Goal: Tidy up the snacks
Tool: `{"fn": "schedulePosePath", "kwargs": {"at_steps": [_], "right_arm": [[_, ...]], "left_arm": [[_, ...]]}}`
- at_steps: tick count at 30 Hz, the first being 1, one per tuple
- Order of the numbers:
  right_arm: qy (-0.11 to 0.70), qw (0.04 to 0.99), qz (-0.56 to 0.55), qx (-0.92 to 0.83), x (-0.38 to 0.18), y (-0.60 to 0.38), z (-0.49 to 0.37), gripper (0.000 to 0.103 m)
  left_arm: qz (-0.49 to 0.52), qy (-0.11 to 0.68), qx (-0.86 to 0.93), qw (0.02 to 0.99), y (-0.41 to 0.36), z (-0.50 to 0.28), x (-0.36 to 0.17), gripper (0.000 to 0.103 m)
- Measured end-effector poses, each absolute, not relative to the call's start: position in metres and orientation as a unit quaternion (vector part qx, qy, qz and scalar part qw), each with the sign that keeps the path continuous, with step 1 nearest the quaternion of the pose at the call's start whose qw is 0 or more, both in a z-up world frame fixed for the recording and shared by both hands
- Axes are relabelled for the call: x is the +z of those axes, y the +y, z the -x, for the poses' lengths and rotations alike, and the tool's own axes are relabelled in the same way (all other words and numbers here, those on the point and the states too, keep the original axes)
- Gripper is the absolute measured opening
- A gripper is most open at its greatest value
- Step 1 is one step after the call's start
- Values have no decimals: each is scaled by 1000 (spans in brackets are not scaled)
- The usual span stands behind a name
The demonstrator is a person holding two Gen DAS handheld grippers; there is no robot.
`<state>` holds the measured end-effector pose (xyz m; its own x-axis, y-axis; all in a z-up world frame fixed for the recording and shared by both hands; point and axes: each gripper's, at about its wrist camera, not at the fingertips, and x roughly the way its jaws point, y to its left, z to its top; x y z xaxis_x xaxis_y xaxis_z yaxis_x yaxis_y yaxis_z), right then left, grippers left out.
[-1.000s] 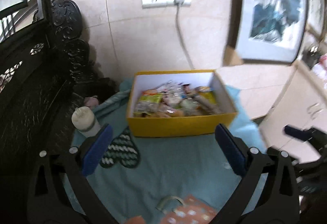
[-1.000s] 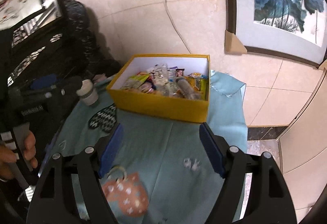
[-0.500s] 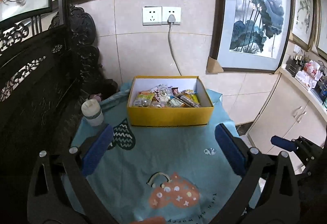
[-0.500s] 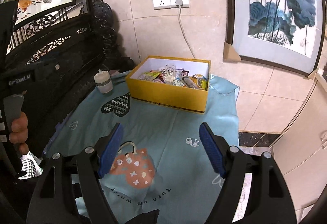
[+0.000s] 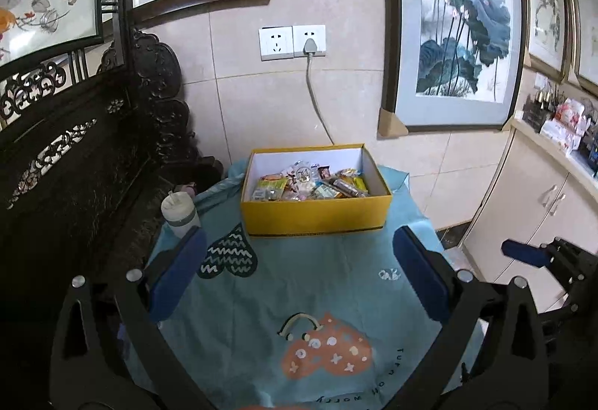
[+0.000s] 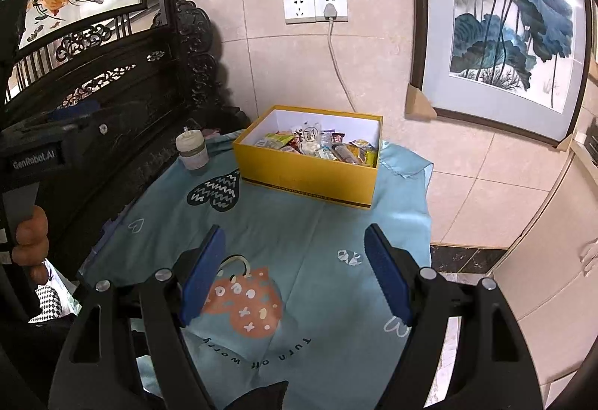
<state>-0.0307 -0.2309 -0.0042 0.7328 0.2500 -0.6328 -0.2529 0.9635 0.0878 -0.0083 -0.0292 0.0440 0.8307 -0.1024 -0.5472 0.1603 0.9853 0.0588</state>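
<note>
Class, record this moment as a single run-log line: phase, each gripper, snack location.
phase: idle, nothing gripped | left gripper: open | right gripper: open | snacks: in yellow box

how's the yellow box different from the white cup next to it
The box is yellow, rectangular and open-topped, with snacks piled inside; the cup is white with a grey band, round and lidded. The box is much wider, the cup narrow and upright. Both stand on the blue cloth, apart from each other.

A lived-in home room: framed lotus paintings (image 5: 456, 32) on a tiled wall; a carved dark-wood screen (image 6: 112, 81); a cloth-draped table (image 5: 299, 283) bearing a snack box (image 5: 316, 215); cream cabinets (image 5: 530, 212) alongside.
</note>
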Motion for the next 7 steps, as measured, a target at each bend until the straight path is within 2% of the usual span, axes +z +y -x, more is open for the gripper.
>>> {"fn": "schedulePosePath", "kwargs": {"at_steps": [7], "right_arm": [[340,935,0,104,-4,-234,31,80]], "left_arm": [[-61,291,-42,954,-23,7,41,101]]}}
